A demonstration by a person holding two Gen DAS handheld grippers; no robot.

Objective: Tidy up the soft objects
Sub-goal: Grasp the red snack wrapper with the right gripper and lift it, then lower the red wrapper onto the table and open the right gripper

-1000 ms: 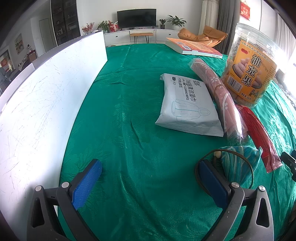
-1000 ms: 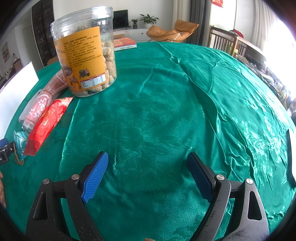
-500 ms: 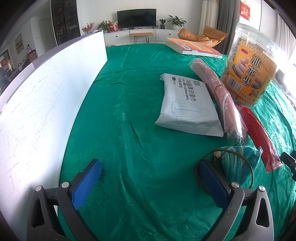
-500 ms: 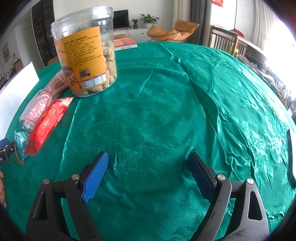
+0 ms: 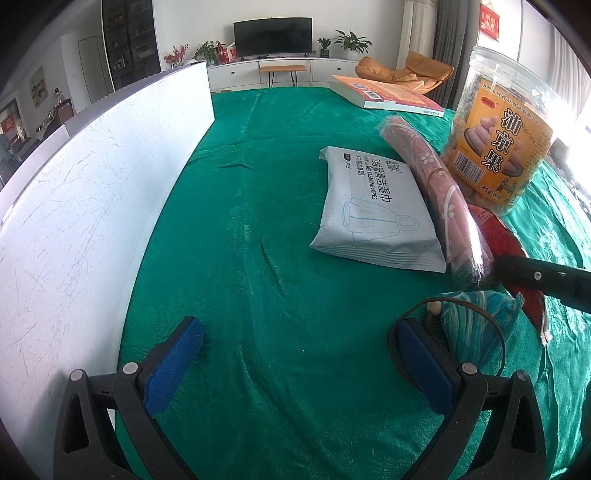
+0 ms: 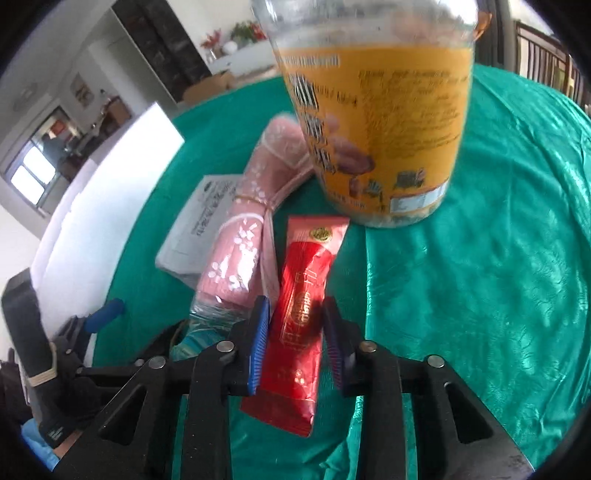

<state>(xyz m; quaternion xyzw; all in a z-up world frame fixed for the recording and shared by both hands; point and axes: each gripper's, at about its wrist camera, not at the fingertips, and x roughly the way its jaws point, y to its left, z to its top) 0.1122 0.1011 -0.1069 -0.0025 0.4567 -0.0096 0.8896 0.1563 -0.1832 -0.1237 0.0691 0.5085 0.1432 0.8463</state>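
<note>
Green tablecloth (image 5: 280, 229), left tongs (image 5: 295, 354) agape over it, right tongs (image 6: 295, 314) closing round red packet (image 6: 299, 321).

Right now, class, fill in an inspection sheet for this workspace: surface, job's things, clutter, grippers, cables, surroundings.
Surface: green tablecloth, wrinkled.
Job's things: wipes pack, pink roll, red packet, teal pouch, side by side.
Clutter: snack jar; book; white board.
Grippers: left gripper open over bare cloth; right gripper closing, red packet between the jaws.
Cables: nothing seen.
Surroundings: living room, television.
</note>
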